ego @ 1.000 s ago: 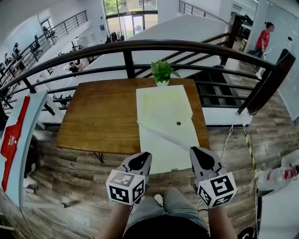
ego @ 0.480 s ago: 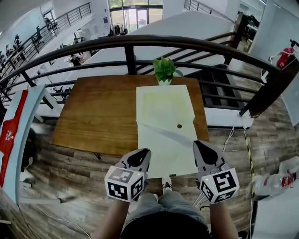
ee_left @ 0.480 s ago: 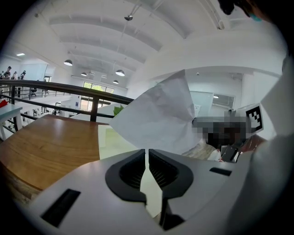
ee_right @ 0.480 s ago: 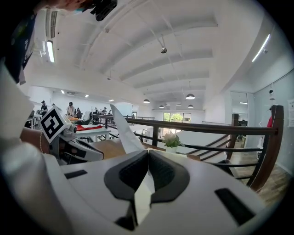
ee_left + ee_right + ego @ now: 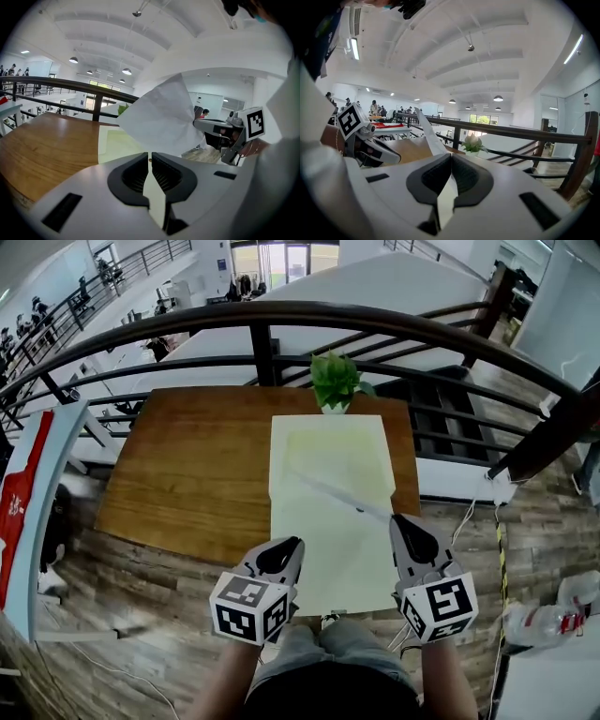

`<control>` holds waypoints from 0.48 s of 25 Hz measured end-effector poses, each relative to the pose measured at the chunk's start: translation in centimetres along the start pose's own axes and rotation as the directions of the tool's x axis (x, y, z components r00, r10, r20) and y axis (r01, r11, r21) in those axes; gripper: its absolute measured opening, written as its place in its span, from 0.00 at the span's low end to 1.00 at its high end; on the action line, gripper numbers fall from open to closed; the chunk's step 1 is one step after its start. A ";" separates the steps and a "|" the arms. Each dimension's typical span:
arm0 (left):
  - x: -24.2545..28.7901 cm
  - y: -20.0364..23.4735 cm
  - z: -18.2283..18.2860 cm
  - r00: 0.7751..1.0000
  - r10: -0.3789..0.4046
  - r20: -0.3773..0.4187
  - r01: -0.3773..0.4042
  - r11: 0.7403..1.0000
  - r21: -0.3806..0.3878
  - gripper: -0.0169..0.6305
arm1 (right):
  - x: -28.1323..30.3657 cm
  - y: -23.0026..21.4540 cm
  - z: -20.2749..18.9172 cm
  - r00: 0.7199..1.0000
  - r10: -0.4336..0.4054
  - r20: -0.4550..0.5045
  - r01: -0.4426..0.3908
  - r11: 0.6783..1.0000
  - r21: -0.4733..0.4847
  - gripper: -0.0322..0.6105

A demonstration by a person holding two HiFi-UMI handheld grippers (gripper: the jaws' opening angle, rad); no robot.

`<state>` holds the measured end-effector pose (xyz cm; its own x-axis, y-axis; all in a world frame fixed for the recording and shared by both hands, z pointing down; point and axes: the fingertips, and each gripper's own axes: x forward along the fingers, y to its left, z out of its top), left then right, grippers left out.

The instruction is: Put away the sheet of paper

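Lying along the right part of the wooden table (image 5: 187, 465), the sheet of paper (image 5: 328, 484) is overhanging the near edge, its near end arching up off the surface. The left gripper (image 5: 284, 549) is pinching the near left corner, jaws pressed together on it. The right gripper (image 5: 401, 527) is pinching the near right corner the same way. A potted plant (image 5: 335, 381) is standing just beyond the sheet's far end, under the railing (image 5: 253, 320).

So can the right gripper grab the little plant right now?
Probably not yet. The right gripper is shut on the paper, and the plant stands at the far edge of the table. Nothing blocks the way, but it would have to let go first.
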<state>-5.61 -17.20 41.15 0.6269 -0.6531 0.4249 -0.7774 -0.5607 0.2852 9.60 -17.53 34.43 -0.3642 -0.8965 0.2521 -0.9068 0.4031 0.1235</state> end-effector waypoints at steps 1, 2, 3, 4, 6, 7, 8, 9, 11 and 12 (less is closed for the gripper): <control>0.4 0.2 0.1 1.000 0.002 -0.003 -0.002 1.000 -0.004 0.08 | 0.6 -0.4 0.0 1.000 0.003 0.000 -0.003 1.000 -0.004 0.10; 0.9 0.3 0.3 1.000 0.005 -0.005 -0.005 1.000 -0.008 0.08 | 1.1 -0.7 0.0 1.000 0.008 0.001 -0.008 1.000 -0.005 0.10; 1.3 0.5 0.4 1.000 0.007 -0.008 -0.008 1.000 -0.014 0.08 | 1.6 -0.9 -0.1 1.000 0.014 0.000 -0.014 1.000 -0.005 0.10; 1.6 0.6 0.4 1.000 0.010 -0.011 -0.010 1.000 -0.019 0.08 | 2.1 -1.1 -0.2 1.000 0.020 -0.002 -0.020 1.000 -0.006 0.10; 2.4 0.8 0.6 1.000 0.015 -0.016 -0.015 1.000 -0.027 0.08 | 3.1 -1.6 -0.4 1.000 0.029 -0.008 -0.029 0.999 -0.016 0.10; 2.8 0.9 0.7 1.000 0.016 -0.017 -0.017 0.999 -0.029 0.08 | 3.5 -1.8 -0.5 0.999 0.031 -0.009 -0.031 0.999 -0.023 0.10; 3.1 1.0 0.8 1.000 0.018 -0.019 -0.019 0.999 -0.030 0.08 | 3.9 -2.0 -0.6 0.999 0.034 -0.011 -0.034 0.999 -0.029 0.10; 3.4 1.2 0.8 1.000 0.021 -0.021 -0.022 0.999 -0.033 0.08 | 4.3 -2.2 -0.7 0.999 0.039 -0.013 -0.039 0.999 -0.036 0.10; 3.9 1.5 0.6 0.999 0.029 -0.029 -0.031 0.999 -0.041 0.08 | 5.0 -2.4 -1.2 0.998 0.053 -0.018 -0.054 0.997 -0.052 0.10; 4.1 1.7 0.5 0.999 0.034 -0.033 -0.035 0.998 -0.046 0.08 | 5.2 -2.4 -1.5 0.998 0.060 -0.023 -0.061 0.996 -0.059 0.10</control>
<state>-4.33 -21.04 42.96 0.5984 -0.6542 0.4626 -0.8005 -0.5134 0.3094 10.18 -22.93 36.85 -0.4131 -0.8662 0.2810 -0.8685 0.4676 0.1645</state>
